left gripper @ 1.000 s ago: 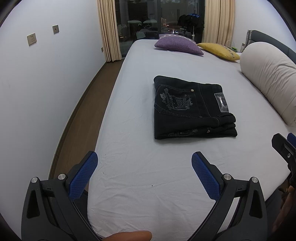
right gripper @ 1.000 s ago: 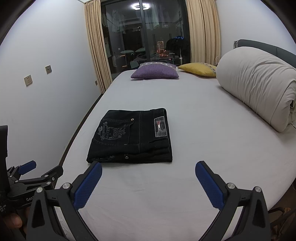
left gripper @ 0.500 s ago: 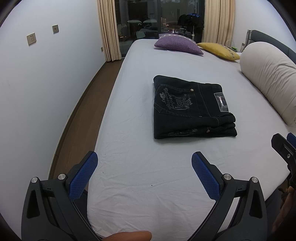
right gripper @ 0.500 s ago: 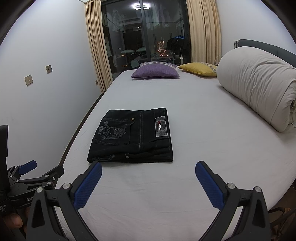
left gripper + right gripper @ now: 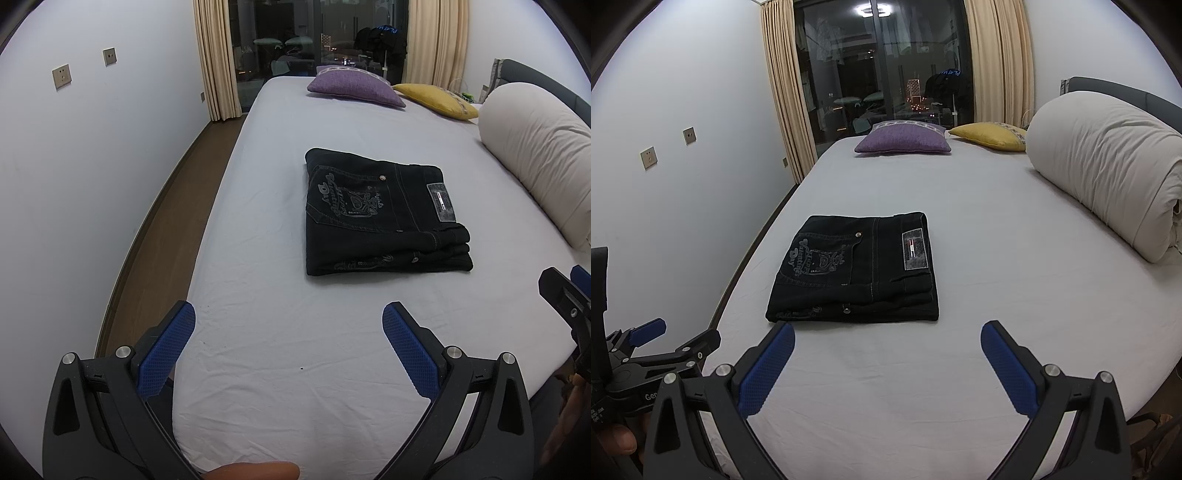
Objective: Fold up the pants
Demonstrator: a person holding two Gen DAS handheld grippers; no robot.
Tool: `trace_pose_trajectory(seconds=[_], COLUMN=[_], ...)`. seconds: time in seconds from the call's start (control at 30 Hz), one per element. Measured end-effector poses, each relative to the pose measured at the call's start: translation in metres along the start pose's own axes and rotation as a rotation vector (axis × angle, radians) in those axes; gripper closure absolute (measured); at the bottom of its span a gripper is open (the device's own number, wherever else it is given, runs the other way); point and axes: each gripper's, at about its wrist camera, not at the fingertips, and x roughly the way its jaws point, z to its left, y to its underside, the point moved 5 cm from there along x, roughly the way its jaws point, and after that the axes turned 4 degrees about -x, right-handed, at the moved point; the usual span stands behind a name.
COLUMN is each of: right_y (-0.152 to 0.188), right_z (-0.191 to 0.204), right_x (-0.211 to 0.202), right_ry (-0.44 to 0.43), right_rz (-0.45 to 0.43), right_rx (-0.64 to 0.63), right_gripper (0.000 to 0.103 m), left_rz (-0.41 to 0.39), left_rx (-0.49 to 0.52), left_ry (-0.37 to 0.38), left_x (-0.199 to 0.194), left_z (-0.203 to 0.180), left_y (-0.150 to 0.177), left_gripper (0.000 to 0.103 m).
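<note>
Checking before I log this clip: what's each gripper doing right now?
Left gripper: jaws open, holding nothing, short of the folded pants.
Right gripper: jaws open, holding nothing.

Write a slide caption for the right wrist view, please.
Folded black pants lie on the bed; open right gripper hovers short of them.

Black pants (image 5: pixel 380 214) lie folded flat on the bed (image 5: pixel 280 332).

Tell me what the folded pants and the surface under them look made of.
Pants: black denim, matte, going by the contrast topstitching, metal rivets, an embroidered back pocket and a grey waistband patch. Bed sheet: pale woven fabric, probably cotton, matte, with fine soft creases near the camera; the exact fibre is unclear.
</note>
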Motion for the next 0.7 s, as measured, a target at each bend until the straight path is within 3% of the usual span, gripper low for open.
trace_pose_trajectory(seconds=[0.7], right_y=[0.0010], right_z=[-0.0011], right_x=[0.0014], right_ry=[-0.005], right_rz=[0.005], right_rx=[-0.001], right_gripper=[0.000], left_rz=[0.013], left_rx=[0.000], left_ry=[0.006], left_x=[0.0034], left_z=[-0.0008], left_y=[-0.0005], left_gripper=[0.000])
